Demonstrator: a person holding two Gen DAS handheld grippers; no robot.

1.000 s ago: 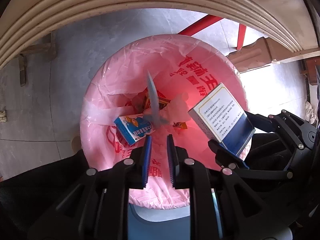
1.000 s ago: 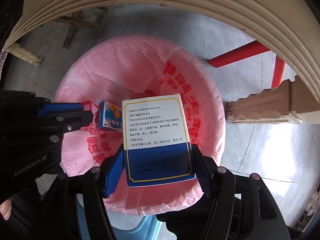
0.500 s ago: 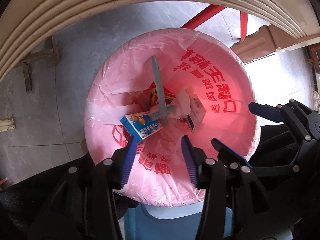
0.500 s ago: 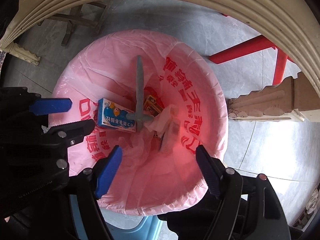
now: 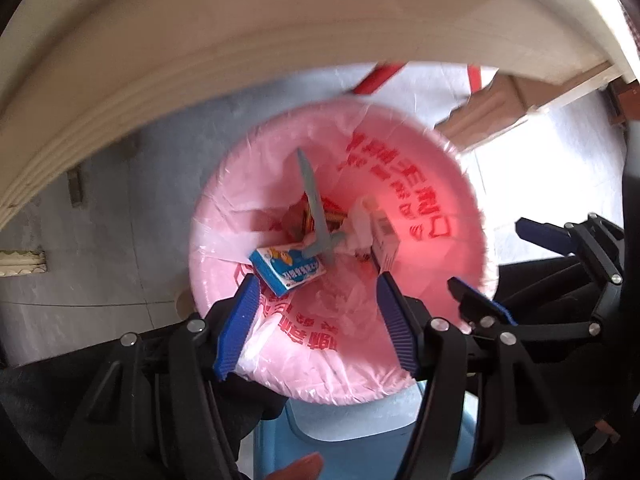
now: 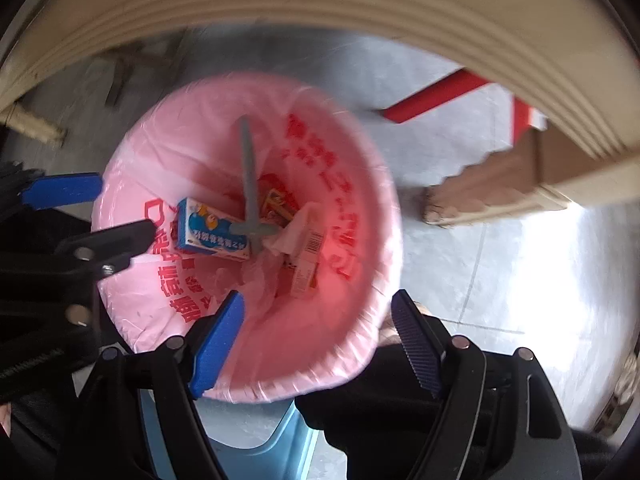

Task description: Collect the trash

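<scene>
A bin lined with a pink bag [image 5: 420,168] [image 6: 168,148] sits on the floor below both grippers. Inside lie a blue-and-white small box [image 5: 286,270] [image 6: 210,236], a grey plastic stick [image 5: 314,204] [image 6: 250,184], a white tissue [image 5: 358,226] [image 6: 296,232], a white medicine box on its edge [image 5: 384,240] [image 6: 308,260] and orange wrappers [image 6: 276,200]. My left gripper [image 5: 316,328] is open and empty above the bin's near rim. My right gripper [image 6: 320,340] is open and empty too; it also shows in the left wrist view [image 5: 504,264].
A cream table edge [image 5: 240,60] [image 6: 360,20] arches over the bin. A red metal frame [image 6: 436,96] and a carved wooden leg [image 6: 492,192] stand on the grey floor at the right. A light blue stool [image 5: 360,432] is below the bin's near side.
My right gripper opened and dropped the white medicine box into the bin. My left gripper opened wide after the grey stick fell in. Both grippers have pulled back upward from the bin.
</scene>
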